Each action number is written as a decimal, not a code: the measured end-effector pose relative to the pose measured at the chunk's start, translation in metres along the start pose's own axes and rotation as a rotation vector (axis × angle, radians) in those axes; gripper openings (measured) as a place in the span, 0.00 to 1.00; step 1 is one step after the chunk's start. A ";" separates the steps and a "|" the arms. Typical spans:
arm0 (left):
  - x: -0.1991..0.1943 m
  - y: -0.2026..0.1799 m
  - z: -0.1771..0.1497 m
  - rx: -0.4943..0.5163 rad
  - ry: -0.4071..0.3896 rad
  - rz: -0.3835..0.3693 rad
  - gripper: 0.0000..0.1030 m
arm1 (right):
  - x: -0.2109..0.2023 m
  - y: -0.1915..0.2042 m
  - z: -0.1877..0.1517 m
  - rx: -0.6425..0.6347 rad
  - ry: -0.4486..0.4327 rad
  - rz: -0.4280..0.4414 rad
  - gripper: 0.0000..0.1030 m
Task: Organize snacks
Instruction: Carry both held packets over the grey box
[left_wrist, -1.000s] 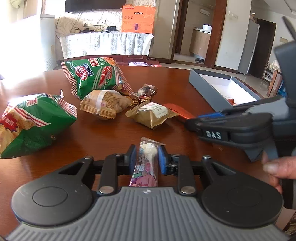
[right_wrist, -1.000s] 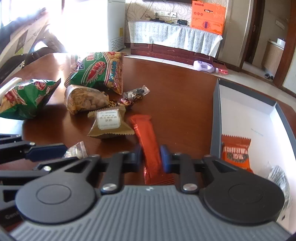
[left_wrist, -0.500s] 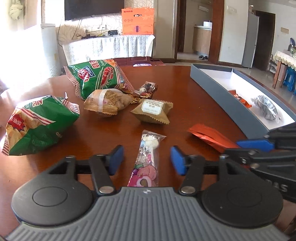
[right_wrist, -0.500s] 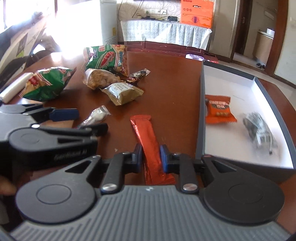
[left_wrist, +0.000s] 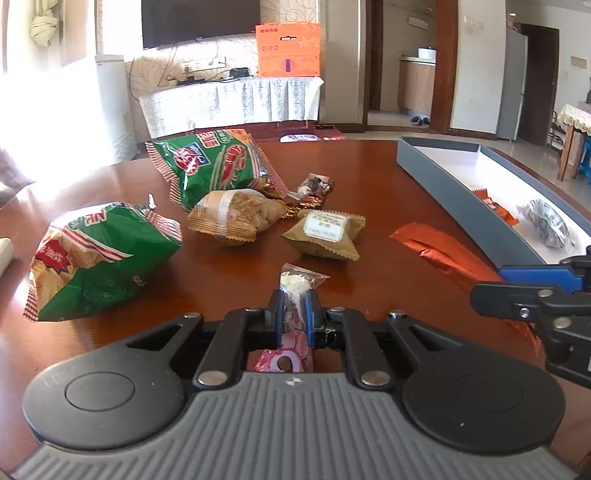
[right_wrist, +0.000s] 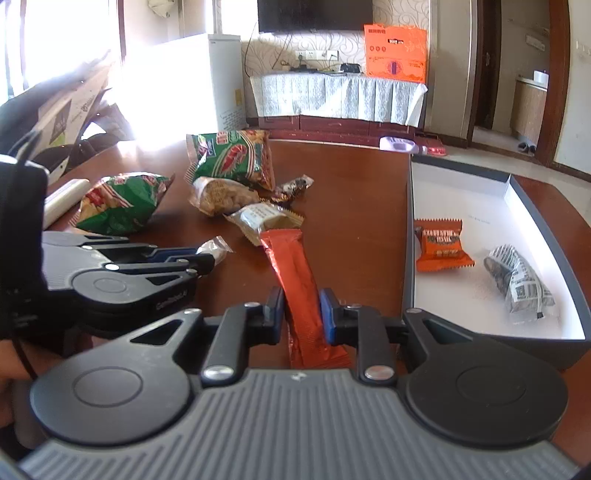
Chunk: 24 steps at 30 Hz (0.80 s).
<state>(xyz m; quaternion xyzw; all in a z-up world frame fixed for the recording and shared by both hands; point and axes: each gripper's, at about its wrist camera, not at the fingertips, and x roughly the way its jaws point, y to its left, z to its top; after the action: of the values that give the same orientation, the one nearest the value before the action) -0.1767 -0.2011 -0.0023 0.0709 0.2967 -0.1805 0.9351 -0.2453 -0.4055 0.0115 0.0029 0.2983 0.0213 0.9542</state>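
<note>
My left gripper (left_wrist: 294, 306) is closing its jaws on a clear candy packet with a pink end (left_wrist: 297, 280), and the blue pads press on its sides low over the table. My right gripper (right_wrist: 302, 310) is shut on a long orange bar wrapper (right_wrist: 291, 266), whose far end points at the snack pile. To its right is the grey box (right_wrist: 408, 236), which holds an orange packet (right_wrist: 441, 245) and a grey-white packet (right_wrist: 517, 277). The left gripper (right_wrist: 207, 258) shows at the left of the right wrist view. The right gripper (left_wrist: 491, 284) shows at the right edge of the left wrist view.
On the brown table (left_wrist: 369, 177) lie two green shrimp-chip bags (left_wrist: 218, 162) (left_wrist: 99, 254), a peanut packet (left_wrist: 232, 214), a tan packet (left_wrist: 325, 232) and a small dark candy (left_wrist: 314, 188). A white roll (right_wrist: 62, 199) lies at the far left.
Half a second ago the left jaws stood wide apart around the candy packet; now they are closed on it. The right gripper has drawn back with the orange bar, beside the box.
</note>
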 end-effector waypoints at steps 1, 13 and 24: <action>0.000 0.001 0.001 -0.002 -0.005 0.002 0.13 | -0.001 0.000 0.000 0.002 -0.005 0.003 0.24; -0.006 -0.005 0.005 0.003 -0.029 0.018 0.13 | -0.011 -0.002 0.005 0.017 -0.052 0.018 0.24; -0.004 -0.021 0.016 0.004 -0.028 0.008 0.13 | -0.021 -0.012 0.010 0.042 -0.094 0.015 0.24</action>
<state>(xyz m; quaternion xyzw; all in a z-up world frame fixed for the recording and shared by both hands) -0.1790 -0.2231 0.0120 0.0711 0.2831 -0.1784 0.9397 -0.2562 -0.4185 0.0308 0.0263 0.2534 0.0219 0.9668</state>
